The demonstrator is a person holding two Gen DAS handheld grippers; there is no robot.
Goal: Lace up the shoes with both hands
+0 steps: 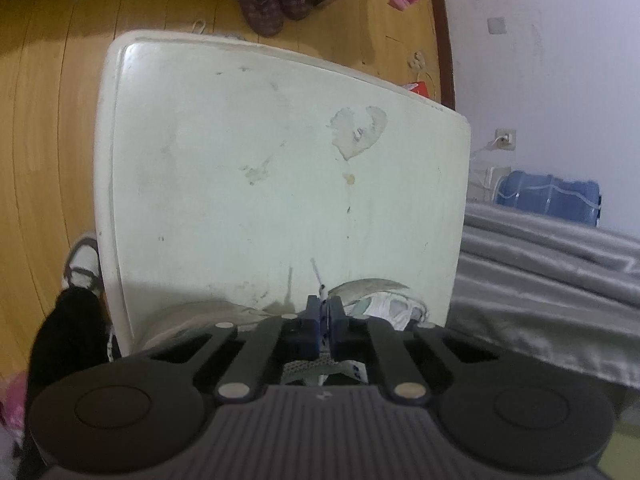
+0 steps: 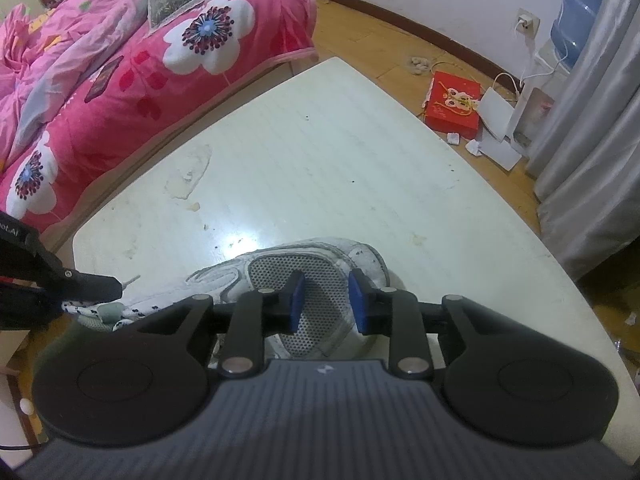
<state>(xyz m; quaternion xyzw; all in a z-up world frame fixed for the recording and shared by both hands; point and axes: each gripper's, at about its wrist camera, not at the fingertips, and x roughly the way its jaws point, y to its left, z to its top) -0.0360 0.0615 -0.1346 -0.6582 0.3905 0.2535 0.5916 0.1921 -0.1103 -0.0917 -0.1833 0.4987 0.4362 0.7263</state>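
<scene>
A worn white and grey sneaker [image 2: 288,272] lies on the white table [image 2: 340,168], its mesh toe under my right gripper [image 2: 326,300], which is open and empty just above it. My left gripper [image 1: 324,308] is shut on the white speckled shoelace [image 1: 318,276], whose plastic tip sticks out past the fingertips. In the right wrist view the left gripper [image 2: 114,284] comes in from the left at the shoe's lace area, with the lace [image 2: 86,308] running under it. The shoe [image 1: 380,300] shows partly beneath the left gripper.
A pink floral bed [image 2: 120,60] stands left of the table. Grey curtains [image 2: 592,140] hang at the right. A red box [image 2: 454,104] and papers lie on the wooden floor. Slippers [image 1: 268,0] and another sneaker [image 1: 82,264] sit on the floor.
</scene>
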